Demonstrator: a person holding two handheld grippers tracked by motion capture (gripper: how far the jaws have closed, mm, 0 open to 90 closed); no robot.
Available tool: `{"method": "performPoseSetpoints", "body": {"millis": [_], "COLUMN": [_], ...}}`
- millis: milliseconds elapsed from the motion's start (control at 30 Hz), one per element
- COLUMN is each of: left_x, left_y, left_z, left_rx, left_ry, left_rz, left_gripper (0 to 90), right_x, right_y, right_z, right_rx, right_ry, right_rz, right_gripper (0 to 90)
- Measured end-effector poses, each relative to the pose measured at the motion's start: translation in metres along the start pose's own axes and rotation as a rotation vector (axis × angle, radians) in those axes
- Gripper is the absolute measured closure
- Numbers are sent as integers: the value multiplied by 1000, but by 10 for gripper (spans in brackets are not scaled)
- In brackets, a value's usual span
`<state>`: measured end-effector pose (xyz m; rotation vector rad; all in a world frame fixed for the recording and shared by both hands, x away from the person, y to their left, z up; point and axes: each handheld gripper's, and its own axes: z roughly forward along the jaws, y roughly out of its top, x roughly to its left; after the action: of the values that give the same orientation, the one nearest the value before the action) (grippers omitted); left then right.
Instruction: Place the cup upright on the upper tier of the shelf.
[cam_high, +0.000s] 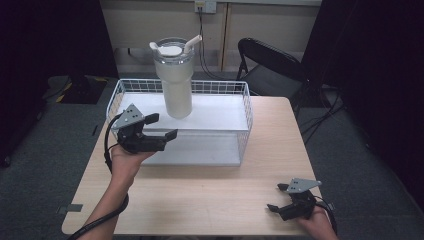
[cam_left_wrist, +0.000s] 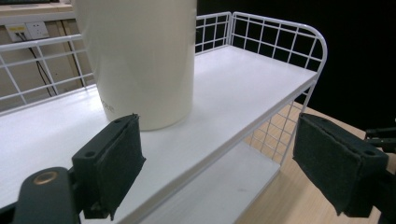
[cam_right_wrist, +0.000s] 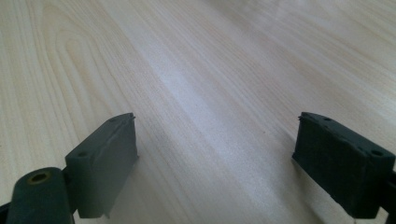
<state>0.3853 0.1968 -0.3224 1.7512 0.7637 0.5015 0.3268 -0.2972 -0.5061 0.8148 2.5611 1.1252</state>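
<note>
From the high view, a tall cream tumbler (cam_high: 174, 80) with a lid and a straw stands on the top shelf of a white wire rack (cam_high: 235, 122), near the shelf's front edge and toward its left end. The rack sits on the far half of a wooden table (cam_high: 210, 190). The left gripper (cam_high: 161, 127) hovers at the rack's front left corner, just in front of the cup and not touching it, with its jaws wide apart. The right gripper (cam_high: 278, 197) rests low near the table's front right corner, well apart from the cup, and its jaws are wide too. In the left gripper view, the tumbler (cam_left_wrist: 140, 60) stands upright on the white shelf (cam_left_wrist: 243, 88), closer to the left jaw than the right, so the cup is not in the middle of the gap. It looks like the step is reaching for the cup. To do it well, the hand should slide a bit so the cup sits between both pads, go in level, and squeeze slowly so the tall cup does not tip. In the right gripper view, the open jaws point at bare table wood (cam_right_wrist: 201, 84), holding nothing.
</note>
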Motion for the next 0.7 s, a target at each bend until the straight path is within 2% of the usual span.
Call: {"method": "performPoseSetpoints", "body": {"millis": [200,367,467,700], "left_x": [-3,-7,-8,-11], "left_y": [-10,-21,-24,-39], "left_z": [-2,-4,-4,-3], "left_rx": [18,28,37,48], "left_ry": [-9,-39,-42,-66], "left_rz": [7,-8,0,-11], "left_gripper": [152,152,152,153], "right_x": [0,0,0,0], "right_y": [0,0,0,0], "right_z": [0,0,0,0], "right_rx": [0,0,0,0], "right_ry": [0,0,0,0], "right_rz": [0,0,0,0], "right_gripper": [125,125,125,125]}}
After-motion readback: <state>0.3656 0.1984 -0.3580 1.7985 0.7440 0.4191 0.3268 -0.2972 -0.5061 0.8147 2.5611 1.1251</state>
